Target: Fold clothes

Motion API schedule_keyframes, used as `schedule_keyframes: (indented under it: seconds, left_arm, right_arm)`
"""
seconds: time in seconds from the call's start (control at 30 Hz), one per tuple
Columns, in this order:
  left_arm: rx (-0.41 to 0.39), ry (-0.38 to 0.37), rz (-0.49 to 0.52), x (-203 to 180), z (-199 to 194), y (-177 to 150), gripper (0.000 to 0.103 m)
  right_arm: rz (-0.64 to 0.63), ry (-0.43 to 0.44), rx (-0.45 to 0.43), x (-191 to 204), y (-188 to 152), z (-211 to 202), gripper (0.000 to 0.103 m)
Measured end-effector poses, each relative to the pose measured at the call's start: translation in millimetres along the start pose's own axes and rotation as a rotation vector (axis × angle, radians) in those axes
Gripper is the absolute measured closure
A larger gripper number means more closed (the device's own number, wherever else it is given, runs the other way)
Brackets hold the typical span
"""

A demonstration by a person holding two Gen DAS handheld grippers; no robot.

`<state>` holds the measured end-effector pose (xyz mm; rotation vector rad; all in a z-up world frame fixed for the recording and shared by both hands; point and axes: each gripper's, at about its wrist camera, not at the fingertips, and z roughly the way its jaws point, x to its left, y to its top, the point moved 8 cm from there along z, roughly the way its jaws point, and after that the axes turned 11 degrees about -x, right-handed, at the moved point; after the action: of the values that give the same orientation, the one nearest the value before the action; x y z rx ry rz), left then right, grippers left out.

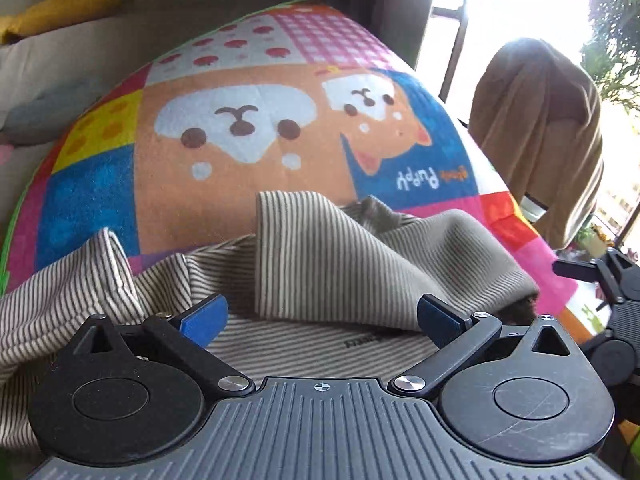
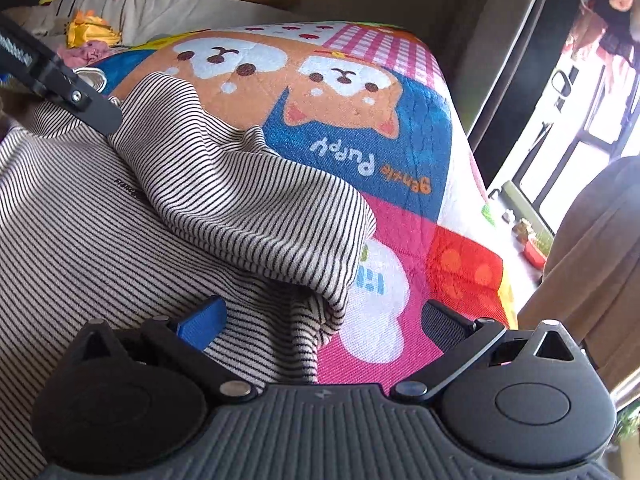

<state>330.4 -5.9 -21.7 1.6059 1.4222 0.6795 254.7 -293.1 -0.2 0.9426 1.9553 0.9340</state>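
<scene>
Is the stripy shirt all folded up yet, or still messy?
Still messy. The striped shirt lies rumpled on the puppy mat, with one sleeve flopped loosely over its body.

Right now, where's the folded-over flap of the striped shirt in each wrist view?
Left wrist: folded flap sits at centre, just beyond the open left gripper.
Right wrist: same flap lies centre-left, ahead of the open right gripper.
Shared landmark: "Puppy" lettering on the puppy mat, right of the flap.
</scene>
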Motion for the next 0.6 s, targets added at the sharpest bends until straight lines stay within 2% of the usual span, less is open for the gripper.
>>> schedule_keyframes:
  seconds: [0.17,0.23,0.27,0.3,0.43,0.47,0.57,0.6]
  left_arm:
    - [0.011,0.011,0.001,6,22,-2,0.001]
    - [0.017,0.003,0.001,6,27,-5,0.005]
    - [0.021,-0.004,0.000,6,30,-6,0.012]
    - [0.025,-0.016,-0.004,5,31,-8,0.028]
    - [0.001,-0.030,-0.001,7,32,-11,0.034]
    - [-0.004,-0.023,0.011,7,31,-11,0.042]
    - [-0.006,0.018,0.075,5,20,-8,0.078]
    - [-0.010,0.009,0.076,4,11,-5,0.081]
  right_arm:
    - [-0.026,0.002,-0.034,2,-1,-2,0.000]
    - [-0.040,0.003,-0.039,3,1,-2,0.000]
    - [-0.051,0.005,-0.045,3,3,-3,0.000]
    - [-0.062,-0.003,-0.055,2,5,-3,0.000]
    - [-0.130,-0.098,-0.068,-9,11,3,0.000]
    - [-0.155,-0.127,-0.065,-11,12,6,0.000]
    - [-0.218,-0.186,-0.093,-12,18,4,0.000]
    - [-0.213,-0.207,-0.115,-14,23,-2,0.000]
